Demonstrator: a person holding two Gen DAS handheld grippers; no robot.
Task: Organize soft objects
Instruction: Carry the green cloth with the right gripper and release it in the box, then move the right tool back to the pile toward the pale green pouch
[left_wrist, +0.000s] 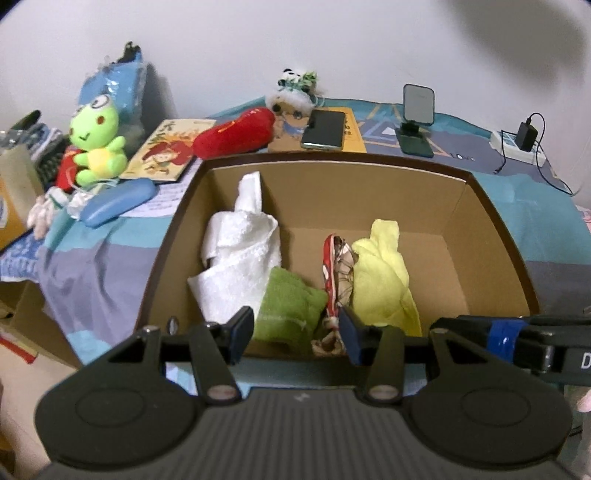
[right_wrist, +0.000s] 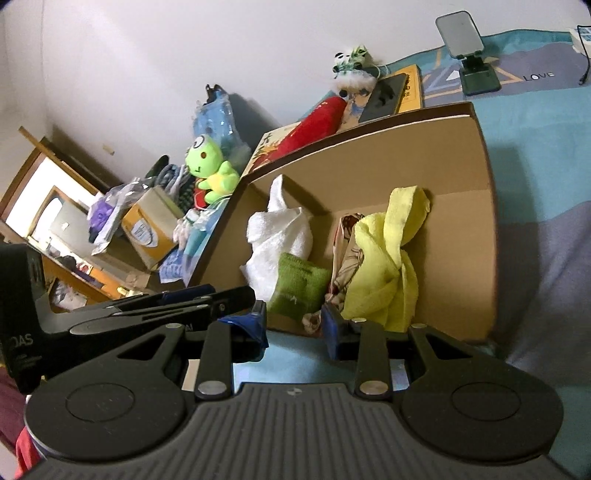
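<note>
Box (left_wrist: 491, 221): already holds white towel (left_wrist: 240, 247), green cloth (left_wrist: 288, 310), patterned pouch (left_wrist: 336, 280), yellow cloth (left_wrist: 384, 273).
Remaining: frog plush (left_wrist: 98, 144), red plush (left_wrist: 232, 134).
Left gripper (left_wrist: 295, 334), right gripper (right_wrist: 293, 326): both spread wide, empty.

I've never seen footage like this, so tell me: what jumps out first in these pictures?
The open box in the middle of the bed, holding crumpled cloths: a white towel at its left, a green cloth in front, a yellow cloth to the right. Behind it on the left sits a bright green frog, with a red plush lying beside a picture book. Both tongs, left and right, hang open at the box's near edge.
</note>
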